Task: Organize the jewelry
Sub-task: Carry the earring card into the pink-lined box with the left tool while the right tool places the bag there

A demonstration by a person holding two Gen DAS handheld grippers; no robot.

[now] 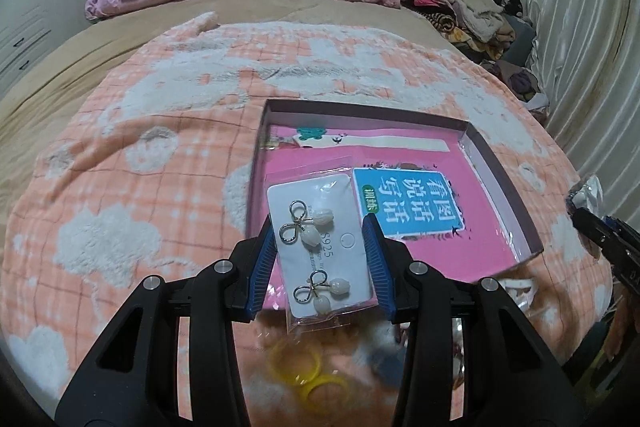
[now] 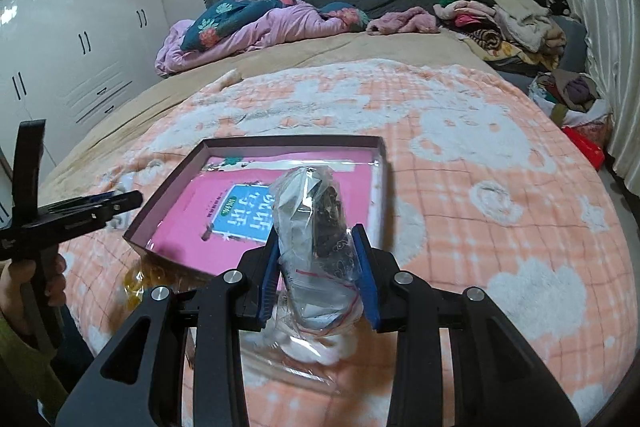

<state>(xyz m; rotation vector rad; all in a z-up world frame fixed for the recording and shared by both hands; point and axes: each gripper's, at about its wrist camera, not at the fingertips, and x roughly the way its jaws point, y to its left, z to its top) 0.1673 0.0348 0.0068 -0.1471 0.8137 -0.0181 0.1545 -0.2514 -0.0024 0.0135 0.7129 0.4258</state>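
Both fisheye cameras sat just behind their grippers, looking forward and down along the fingers over the peach checked fleece blanket (image 1: 132, 147) (image 2: 500, 195) toward the headboard. Each view held the shallow pink-lined cardboard box (image 1: 500, 183) (image 2: 168, 199) close at mid-frame.

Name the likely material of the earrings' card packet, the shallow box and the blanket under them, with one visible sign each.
Earring packet: clear glossy plastic sleeve over a white card, probably paper. Shallow box: thin, matte walls, likely cardboard. Blanket: fuzzy pile, seemingly fleece.
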